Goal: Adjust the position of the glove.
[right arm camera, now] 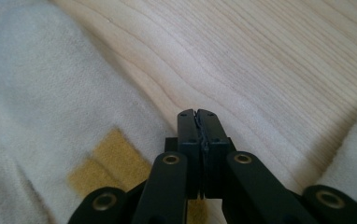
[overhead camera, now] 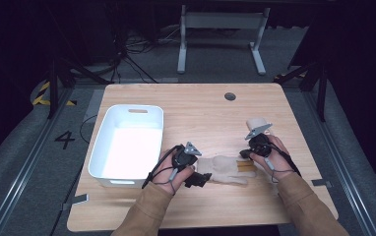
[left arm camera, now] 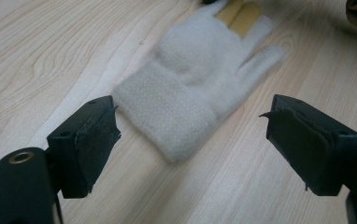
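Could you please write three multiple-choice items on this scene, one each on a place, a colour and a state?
1. Where does the glove lie?
A. in the bin
B. on the table, between the two grippers
C. on the floor

2. What colour is the bin?
A. white
B. red
C. green

3. How do the left gripper's jaws stand?
A. shut on the glove
B. shut on nothing
C. wide open

Answers: 1 B, it rests on the wood between both hands; 2 A, its walls are white; 3 C, a wide gap parts the pads, with the glove ahead.
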{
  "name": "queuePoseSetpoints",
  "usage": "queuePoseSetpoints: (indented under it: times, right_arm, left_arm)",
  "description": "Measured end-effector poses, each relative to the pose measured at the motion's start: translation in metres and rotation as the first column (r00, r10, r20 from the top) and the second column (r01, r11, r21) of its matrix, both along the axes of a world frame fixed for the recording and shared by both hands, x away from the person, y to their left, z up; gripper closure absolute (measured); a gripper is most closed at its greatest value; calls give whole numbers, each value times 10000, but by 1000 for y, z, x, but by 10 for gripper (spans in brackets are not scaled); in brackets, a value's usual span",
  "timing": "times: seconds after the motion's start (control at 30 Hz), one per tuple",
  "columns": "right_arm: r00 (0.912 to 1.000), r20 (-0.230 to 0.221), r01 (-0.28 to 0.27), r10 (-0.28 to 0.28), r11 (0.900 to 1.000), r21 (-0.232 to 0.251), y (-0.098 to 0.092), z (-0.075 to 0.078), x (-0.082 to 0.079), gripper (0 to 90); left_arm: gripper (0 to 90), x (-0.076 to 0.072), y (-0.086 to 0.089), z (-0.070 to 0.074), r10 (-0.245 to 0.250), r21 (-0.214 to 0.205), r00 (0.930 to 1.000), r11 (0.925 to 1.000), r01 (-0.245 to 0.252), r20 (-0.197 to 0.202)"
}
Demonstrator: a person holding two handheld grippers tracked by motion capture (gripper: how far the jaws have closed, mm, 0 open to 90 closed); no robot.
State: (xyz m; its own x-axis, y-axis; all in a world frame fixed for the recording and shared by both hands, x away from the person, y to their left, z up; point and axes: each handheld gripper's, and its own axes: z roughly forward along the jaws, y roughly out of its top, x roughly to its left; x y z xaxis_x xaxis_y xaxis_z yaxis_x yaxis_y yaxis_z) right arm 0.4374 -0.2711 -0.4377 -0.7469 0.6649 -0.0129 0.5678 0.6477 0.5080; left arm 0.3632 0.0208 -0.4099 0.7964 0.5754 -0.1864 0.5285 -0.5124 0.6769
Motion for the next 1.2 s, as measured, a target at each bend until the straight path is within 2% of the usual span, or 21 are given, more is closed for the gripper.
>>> queuePoseSetpoints:
  times: [0.23, 0.37, 0.4, 0.47, 0.5, 0.53, 0.6, 0.63, 0.67, 0.7, 0.73, 0.77, 0.8, 0.83, 0.9, 1.0, 1.03, 1.07, 1.1, 1.13, 1.2]
  right_arm:
    - [9997, 255, 50, -53, 9999, 107, -3, 2, -2, 868]
    - [9985, 513, 167, -197, 9982, 574, -4, 9, -3, 833]
    - [9972, 690, 219, -277, 9963, 826, -6, 13, -4, 812]
    - [9964, 792, 223, -298, 9954, 933, -7, 16, -5, 801]
    - [9957, 861, 255, -346, 9941, 1051, -7, 18, -5, 791]
    - [9933, 1030, 368, -516, 9894, 1403, -9, 22, -6, 764]
    - [9917, 1149, 385, -568, 9870, 1560, -10, 24, -6, 748]
    - [9895, 1271, 451, -681, 9834, 1755, -12, 27, -6, 737]
    - [9829, 1573, 618, -957, 9763, 2076, -15, 31, -6, 696]
    - [9829, 1573, 618, -957, 9763, 2076, -15, 31, -6, 696]
    - [9737, 1878, 819, -1290, 9673, 2399, -20, 35, -6, 671]
    - [9737, 1878, 819, -1290, 9673, 2399, -20, 35, -6, 671]
    - [9638, 2096, 1046, -1648, 9568, 2713, -26, 37, -6, 643]
    - [9638, 2096, 1046, -1648, 9568, 2713, -26, 37, -6, 643]
    - [9521, 2246, 1318, -2076, 9412, 3112, -33, 38, -5, 622]
    - [9406, 2454, 1516, -2347, 9369, 3152, -38, 38, -4, 599]
    - [9406, 2454, 1516, -2347, 9369, 3152, -38, 38, -4, 599]
    - [9340, 2522, 1658, -2531, 9323, 3215, -41, 38, -3, 580]
    - [9340, 2522, 1658, -2531, 9323, 3215, -41, 38, -3, 580]
    - [9260, 2646, 1782, -2692, 9297, 3223, -45, 37, -2, 555]
    - [9228, 2686, 1858, -2762, 9297, 3179, -47, 37, -1, 547]
  left_arm:
    - [172, 1, -2, 0, -7, -50, 10000, 10000, 7, 6]
    - [172, 2, 0, 0, 21, -48, 10000, 10000, -21, -50]
    - [172, 2, 0, -1, 51, -51, 10000, 10000, -51, -18]
    - [172, 2, 0, -1, 80, -66, 10000, 9999, -80, -27]
    - [172, 2, 0, -1, 91, -76, 10000, 9999, -91, -29]
    - [173, 1, 1, -1, 100, -101, 9999, 9999, -101, -48]
    - [172, 1, 1, 0, 60, -93, 10000, 9999, -61, -71]
    - [172, 0, 2, 0, 34, -96, 10000, 9999, -34, -70]
    - [169, 0, 2, 0, 31, -107, 9999, 9999, -32, -96]
    - [169, 0, 2, -1, 17, -100, 10000, 9999, -18, -96]
    - [169, 0, 3, -1, 33, -91, 10000, 10000, -34, -94]
    - [169, 1, 3, -1, 52, -110, 10000, 9999, -53, -84]
    - [172, 2, 3, -1, 62, -76, 9999, 10000, -63, -106]
    - [172, 2, 3, -1, 62, -76, 9999, 10000, -63, -106]
    - [172, 1, 3, -3, 40, -41, 9998, 10000, -40, -170]
    - [170, 0, 2, -3, -7, -60, 9998, 10000, 6, -191]
    - [169, 0, 2, -3, -7, -60, 9998, 10000, 6, -191]
    - [169, 0, 2, -4, -35, -29, 9998, 10000, 35, -184]
    - [169, 0, 2, -4, -35, -29, 9998, 10000, 35, -184]
    - [169, 1, 2, -4, -57, -18, 9998, 10000, 57, -208]
    - [169, 1, 2, -4, -48, 8, 9997, 10000, 48, -224]
